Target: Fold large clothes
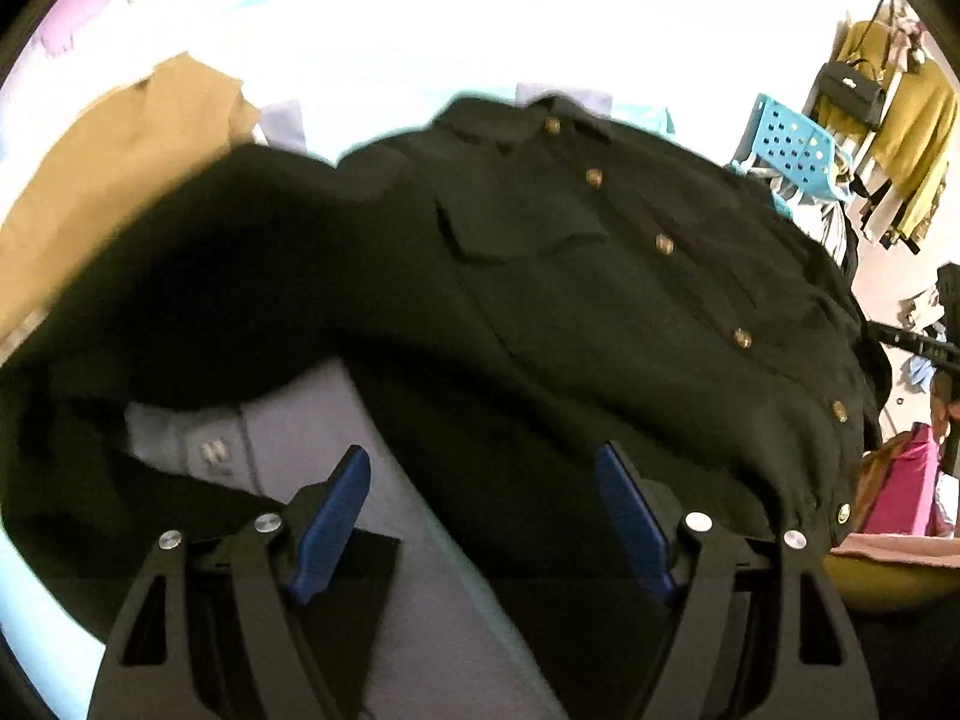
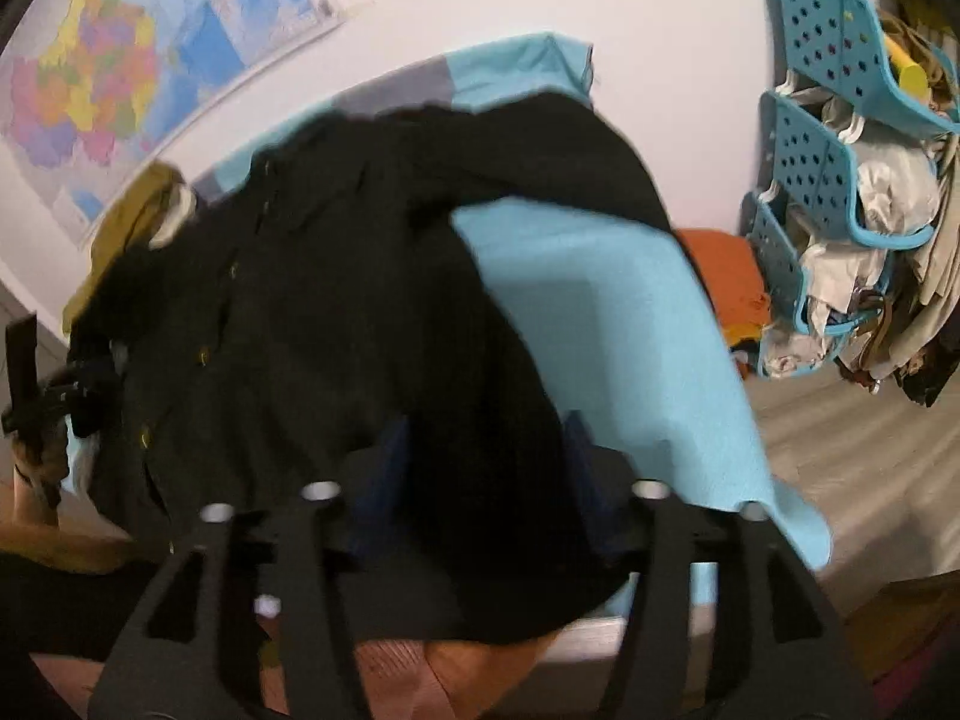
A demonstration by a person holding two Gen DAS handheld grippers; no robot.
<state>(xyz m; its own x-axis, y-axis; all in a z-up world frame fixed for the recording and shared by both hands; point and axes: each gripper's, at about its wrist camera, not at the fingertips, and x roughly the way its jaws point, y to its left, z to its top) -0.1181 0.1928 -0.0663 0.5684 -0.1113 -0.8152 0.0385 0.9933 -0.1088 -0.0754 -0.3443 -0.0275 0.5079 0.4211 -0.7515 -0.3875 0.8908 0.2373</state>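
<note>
The left gripper (image 1: 480, 498), jaws released, hovers over one black shirt (image 1: 570, 276) showing six brass buttons (image 1: 664, 244), spread on the blue-sheeted bed (image 2: 588, 312). The right gripper (image 2: 486, 468) straddles its dark cloth; whether it grips, I cannot tell. Beyond stand three turquoise baskets (image 2: 822, 180).

I see my right gripper (image 2: 486, 468) low in the frame, its dark blue pads apart over a black buttoned garment (image 2: 336, 324) spread on a light blue sheet (image 2: 600, 312). Turquoise perforated plastic baskets (image 2: 822, 180) sit upper right, a coloured wall map (image 2: 102, 78) upper left.
</note>
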